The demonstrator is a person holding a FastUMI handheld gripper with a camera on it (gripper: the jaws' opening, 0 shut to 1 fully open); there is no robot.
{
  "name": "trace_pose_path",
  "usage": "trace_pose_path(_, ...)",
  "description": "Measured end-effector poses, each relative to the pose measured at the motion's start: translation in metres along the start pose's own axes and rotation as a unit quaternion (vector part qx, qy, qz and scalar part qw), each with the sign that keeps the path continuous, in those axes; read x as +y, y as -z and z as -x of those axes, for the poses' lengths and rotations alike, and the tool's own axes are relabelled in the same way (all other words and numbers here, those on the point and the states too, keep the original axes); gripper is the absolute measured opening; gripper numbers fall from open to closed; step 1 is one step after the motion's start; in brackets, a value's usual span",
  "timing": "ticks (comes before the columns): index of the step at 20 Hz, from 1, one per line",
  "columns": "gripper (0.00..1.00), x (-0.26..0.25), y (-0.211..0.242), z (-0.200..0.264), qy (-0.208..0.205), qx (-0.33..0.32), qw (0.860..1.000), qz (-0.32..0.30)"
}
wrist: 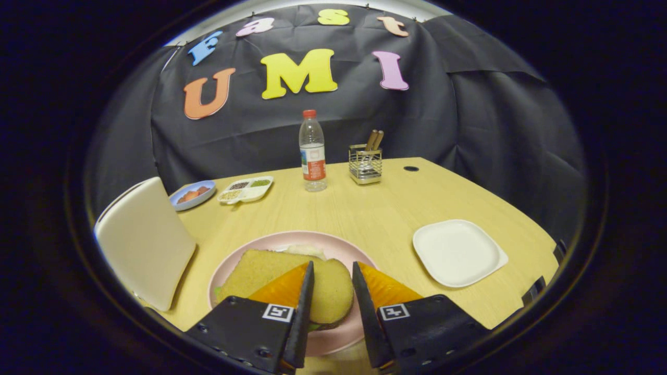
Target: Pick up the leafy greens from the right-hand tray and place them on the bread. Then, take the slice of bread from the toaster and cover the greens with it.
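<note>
The top bread slice (292,284) was seen lying on the pink plate (333,245), over a bit of green. The tool (332,291) was held open above the slice, touching nothing. It should probably be lifted straight up, so the slice is not pushed off.

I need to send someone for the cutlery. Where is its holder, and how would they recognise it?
On the wooden table, look at the far edge by the black cloth wall. The wire cutlery holder stands right of the water bottle, with wooden handles sticking up.
</note>
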State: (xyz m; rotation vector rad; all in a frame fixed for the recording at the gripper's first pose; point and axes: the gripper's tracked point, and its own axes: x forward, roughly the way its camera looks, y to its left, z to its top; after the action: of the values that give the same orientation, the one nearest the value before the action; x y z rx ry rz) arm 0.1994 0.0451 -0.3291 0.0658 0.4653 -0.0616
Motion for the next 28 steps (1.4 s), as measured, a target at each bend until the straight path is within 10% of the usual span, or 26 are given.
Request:
trace_pose_path(10,0.89,0.023,-0.076,0.094,0.009,-0.129,0.991,0.039)
trace_pose_path(28,0.95,0.05,-0.136,0.316,-0.037,-0.256,0.964,0.066)
